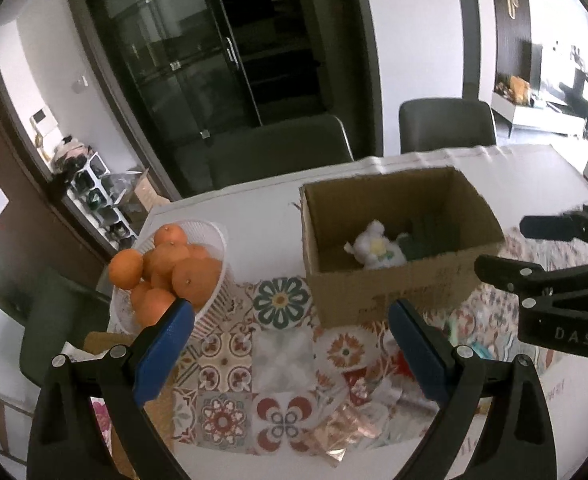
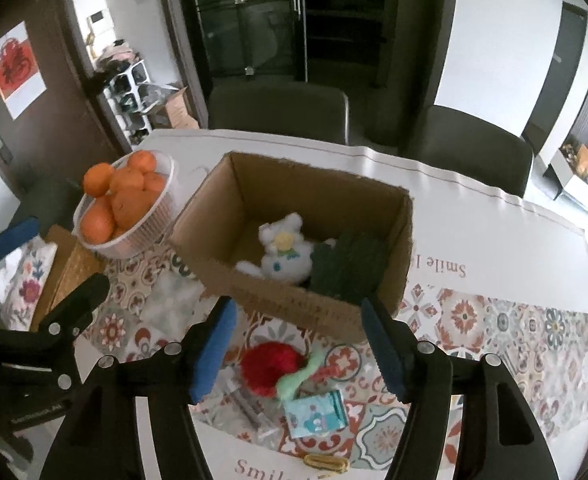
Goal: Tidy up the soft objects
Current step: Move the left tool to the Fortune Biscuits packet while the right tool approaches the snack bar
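Observation:
An open cardboard box [image 2: 398, 248] stands on the patterned tablecloth; it also shows in the left wrist view [image 1: 374, 292]. Inside lie a white plush toy [image 2: 286, 252] [image 1: 374, 246] and a dark green soft object [image 2: 350, 268] [image 1: 426, 236]. A red fluffy plush with a light green stem [image 2: 272, 364] lies on the cloth in front of the box, between and below my right gripper's fingers. My right gripper [image 2: 298, 344] is open and empty above it. My left gripper [image 1: 290, 344] is open and empty, hovering over the cloth left of the box.
A white basket of oranges [image 2: 122, 204] [image 1: 174, 276] stands left of the box. A small blue packet [image 2: 318, 412], clear wrappers [image 2: 250, 404] and a yellow item [image 2: 326, 462] lie near the front edge. Dark chairs [image 2: 278, 108] stand behind the table.

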{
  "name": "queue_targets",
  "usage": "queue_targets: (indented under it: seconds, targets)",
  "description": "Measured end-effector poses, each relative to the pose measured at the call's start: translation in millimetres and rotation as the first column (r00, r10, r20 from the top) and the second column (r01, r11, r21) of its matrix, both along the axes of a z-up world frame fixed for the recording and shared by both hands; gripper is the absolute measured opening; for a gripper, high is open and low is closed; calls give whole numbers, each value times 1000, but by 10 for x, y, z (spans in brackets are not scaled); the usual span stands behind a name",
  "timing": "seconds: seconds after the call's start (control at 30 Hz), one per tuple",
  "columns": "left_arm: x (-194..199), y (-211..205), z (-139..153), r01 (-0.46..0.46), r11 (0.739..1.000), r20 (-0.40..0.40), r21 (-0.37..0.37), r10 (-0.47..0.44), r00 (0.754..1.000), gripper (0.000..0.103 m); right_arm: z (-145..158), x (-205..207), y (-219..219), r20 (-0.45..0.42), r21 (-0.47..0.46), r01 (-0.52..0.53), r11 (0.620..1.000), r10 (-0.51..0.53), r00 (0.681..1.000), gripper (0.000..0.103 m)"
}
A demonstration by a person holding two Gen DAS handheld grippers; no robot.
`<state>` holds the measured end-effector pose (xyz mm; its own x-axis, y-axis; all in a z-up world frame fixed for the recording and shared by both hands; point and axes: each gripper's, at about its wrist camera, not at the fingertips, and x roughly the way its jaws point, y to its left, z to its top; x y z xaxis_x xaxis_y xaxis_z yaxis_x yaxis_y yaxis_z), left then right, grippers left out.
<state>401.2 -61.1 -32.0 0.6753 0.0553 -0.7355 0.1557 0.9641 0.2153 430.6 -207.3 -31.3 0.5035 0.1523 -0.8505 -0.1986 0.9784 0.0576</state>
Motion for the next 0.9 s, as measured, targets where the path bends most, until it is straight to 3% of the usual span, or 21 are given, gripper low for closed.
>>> queue_targets:
  seconds: [0.6,0.9]
  targets:
    - [-608,132,-584,119,990,-66,72,-114,991,99,-472,-602,372,-32,20,-124,992,125,992,66]
    - [-723,179,-881,201,979,-131,40,-194,972,99,-769,-811,509,-76,55,-167,984,171,982,66]
